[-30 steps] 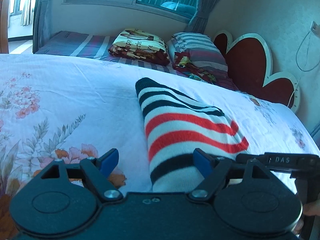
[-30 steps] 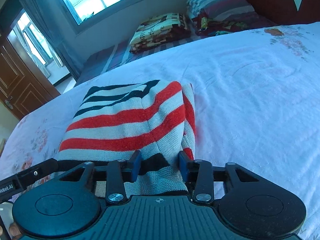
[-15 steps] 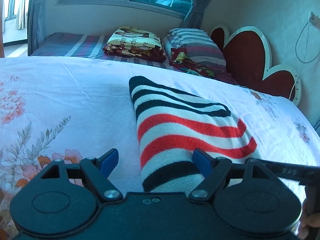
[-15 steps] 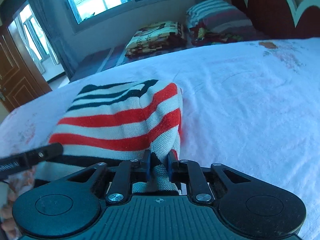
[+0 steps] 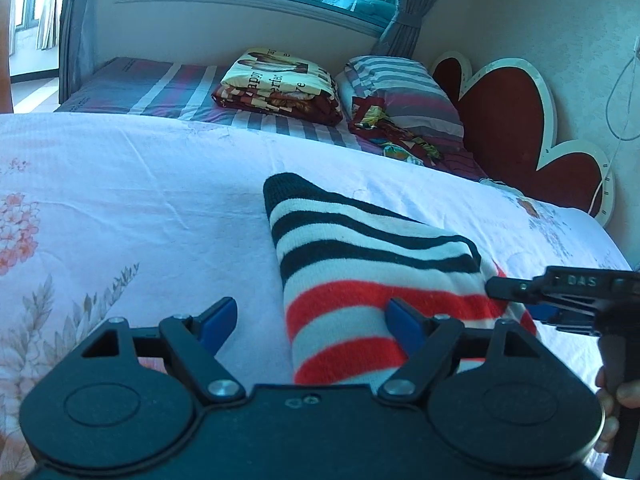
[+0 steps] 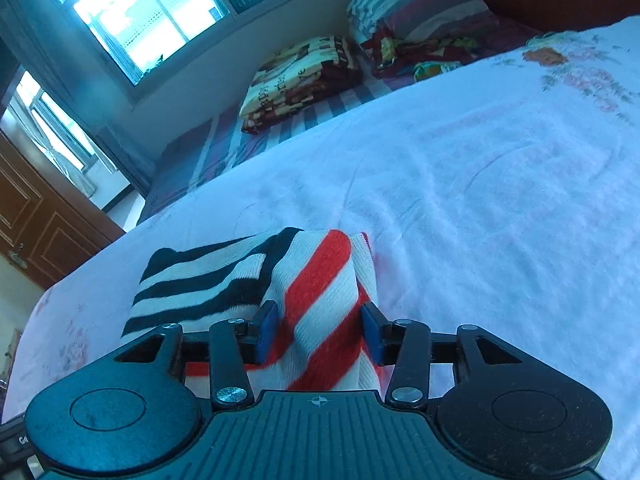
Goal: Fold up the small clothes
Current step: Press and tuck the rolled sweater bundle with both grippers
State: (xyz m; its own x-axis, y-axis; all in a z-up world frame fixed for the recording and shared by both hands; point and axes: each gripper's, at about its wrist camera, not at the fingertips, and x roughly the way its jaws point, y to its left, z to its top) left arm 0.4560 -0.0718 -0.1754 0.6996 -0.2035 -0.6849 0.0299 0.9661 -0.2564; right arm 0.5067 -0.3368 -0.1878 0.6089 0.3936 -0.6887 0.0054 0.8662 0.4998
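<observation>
A folded knit garment (image 5: 372,264) with black, white and red stripes lies on the flowered white bedspread (image 5: 140,200). My left gripper (image 5: 312,320) is open wide over its near left edge; one blue pad hangs above the cloth, the other above the sheet. My right gripper (image 6: 319,332) straddles a raised fold of the same garment (image 6: 320,280) at its near right corner. Its jaws are opening, with the cloth standing loosely between the pads. The right gripper (image 5: 520,300) also shows at the garment's right side in the left wrist view.
A folded printed blanket (image 5: 280,80) and a striped pillow (image 5: 400,88) lie on a striped mattress beyond the bedspread. A heart-shaped headboard (image 5: 508,120) stands at the right wall. A wooden door (image 6: 40,220) is at far left. A person's hand (image 5: 616,400) holds the right gripper.
Half a second ago the right jaws were pinched tight on the garment's corner fold; now they stand wider and the gripper has rolled. The left gripper drifted a little along the garment, still open.
</observation>
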